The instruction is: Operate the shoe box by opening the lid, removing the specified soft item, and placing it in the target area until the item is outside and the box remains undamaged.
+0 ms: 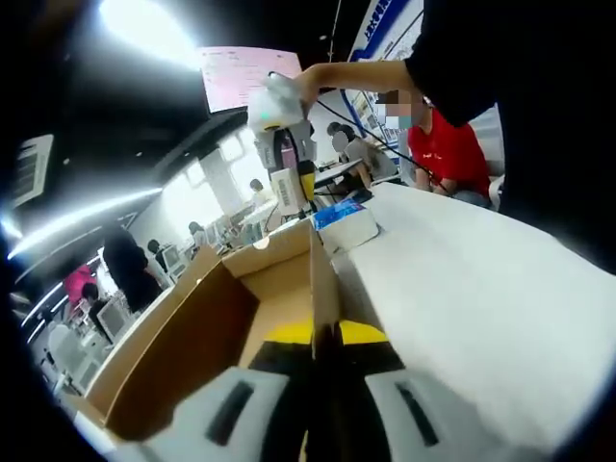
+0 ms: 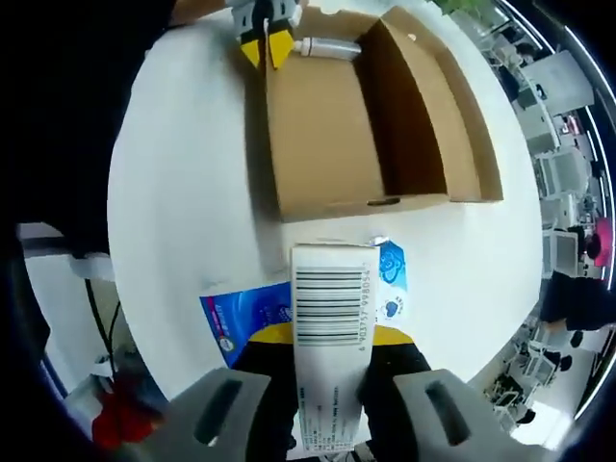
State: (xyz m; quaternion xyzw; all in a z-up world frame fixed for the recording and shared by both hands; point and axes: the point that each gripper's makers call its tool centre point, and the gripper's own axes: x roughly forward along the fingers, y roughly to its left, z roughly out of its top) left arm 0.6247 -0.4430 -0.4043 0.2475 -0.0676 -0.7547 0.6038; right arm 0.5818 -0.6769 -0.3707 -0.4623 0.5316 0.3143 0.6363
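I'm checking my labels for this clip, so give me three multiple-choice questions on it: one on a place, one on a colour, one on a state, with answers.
1. Where does the left claw grip?
A. on a wall of the brown cardboard shoe box
B. on the table's edge
C. on a person's sleeve

2. What colour is the table top?
A. green
B. white
C. black

3. What state is the right claw in?
A. open and empty
B. shut on the box lid
C. shut on a white barcoded packet

Answers:
1. A: the left claw clamps the thin wall of the brown cardboard shoe box.
2. B: the table top around the box is plain white.
3. C: the right claw holds the white barcoded packet between its jaws, above the table.
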